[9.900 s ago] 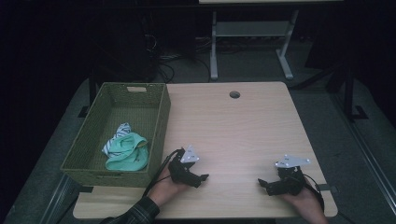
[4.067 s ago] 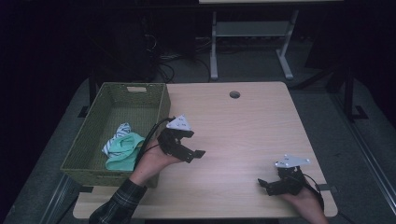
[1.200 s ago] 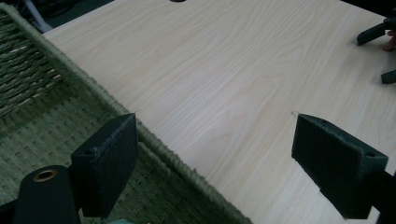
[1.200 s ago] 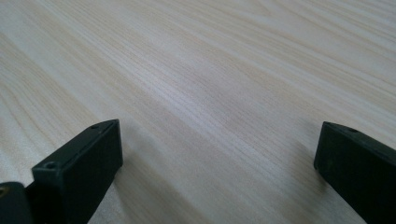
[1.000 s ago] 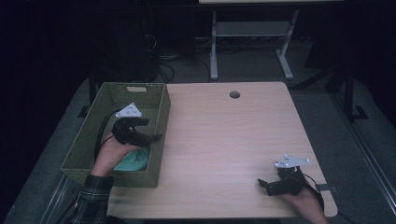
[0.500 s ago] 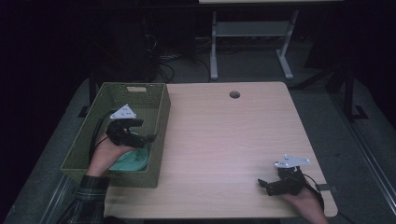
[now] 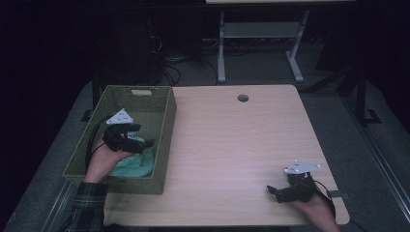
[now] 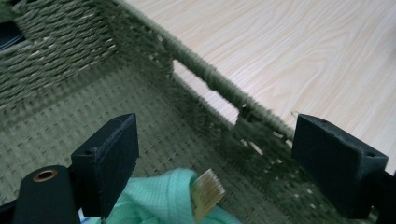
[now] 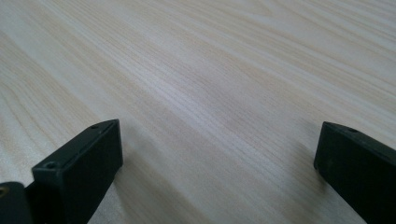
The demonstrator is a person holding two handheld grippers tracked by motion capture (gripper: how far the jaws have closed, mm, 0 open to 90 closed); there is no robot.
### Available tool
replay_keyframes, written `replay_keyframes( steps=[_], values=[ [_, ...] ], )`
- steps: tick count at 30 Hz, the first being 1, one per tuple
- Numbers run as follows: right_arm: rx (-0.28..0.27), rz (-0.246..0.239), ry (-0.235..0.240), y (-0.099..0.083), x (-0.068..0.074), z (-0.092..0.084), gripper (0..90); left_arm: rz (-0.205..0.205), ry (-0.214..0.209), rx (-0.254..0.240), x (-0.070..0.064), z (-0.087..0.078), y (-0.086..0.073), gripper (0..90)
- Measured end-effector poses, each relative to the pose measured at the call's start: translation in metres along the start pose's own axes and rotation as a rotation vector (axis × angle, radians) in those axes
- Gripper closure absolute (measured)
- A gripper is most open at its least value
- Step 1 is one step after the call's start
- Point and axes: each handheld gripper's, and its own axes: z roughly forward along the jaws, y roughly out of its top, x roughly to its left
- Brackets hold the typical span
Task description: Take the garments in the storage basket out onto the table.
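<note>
Left gripper (image 7: 137, 138) inside basket (image 7: 164, 126), fingers (image 8: 108, 161) spread wide, holding nothing. Green cloth (image 8: 163, 198) lay just below and toward left finger, bunched on basket floor at near end; brown tag (image 8: 206, 192) poking up between fingers. Cloth off-centre in gap, so drop down and shift toward left finger before closing. Right gripper (image 7: 279, 191) far off at near right of tabletop (image 7: 232, 140), fingers wide apart, empty. Left hand (image 7: 104, 157) clearly nearer.

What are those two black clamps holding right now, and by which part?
Nothing. The left gripper hangs open inside the basket, above the green cloth. The right gripper rests open on the bare table.
</note>
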Motion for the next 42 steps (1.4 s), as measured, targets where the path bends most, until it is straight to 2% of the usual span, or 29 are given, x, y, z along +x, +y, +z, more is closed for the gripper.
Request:
replay_keyframes(
  steps=[5,11,22,32,35,38,39,42],
  values=[
    [0.000,0.000,0.000,0.000,0.000,0.000,0.7,-0.018,0.008,-0.001,0.005,-0.002,-0.006,14.1],
    [0.000,0.000,0.000,0.000,0.000,0.000,0.7,-0.009,0.024,0.012,0.011,-0.004,-0.012,14.1],
    [0.000,0.000,0.000,0.000,0.000,0.000,0.7,-0.038,0.052,0.025,0.024,-0.004,-0.025,14.1],
    [0.000,0.000,0.000,0.000,0.000,0.000,0.7,-0.057,0.047,0.065,0.028,0.008,-0.033,14.4],
    [0.000,0.000,0.000,0.000,0.000,0.000,0.7,-0.043,0.047,0.091,0.027,0.012,-0.033,14.4],
    [0.000,0.000,0.000,0.000,0.000,0.000,0.7,-0.047,0.041,0.091,0.025,0.015,-0.031,14.5],
    [0.000,0.000,0.000,0.000,0.000,0.000,0.7,-0.026,0.043,0.097,0.027,0.015,-0.030,14.6],
    [0.000,0.000,0.000,0.000,0.000,0.000,0.7,-0.031,0.026,0.078,0.028,0.016,-0.029,18.2]
  ],
)
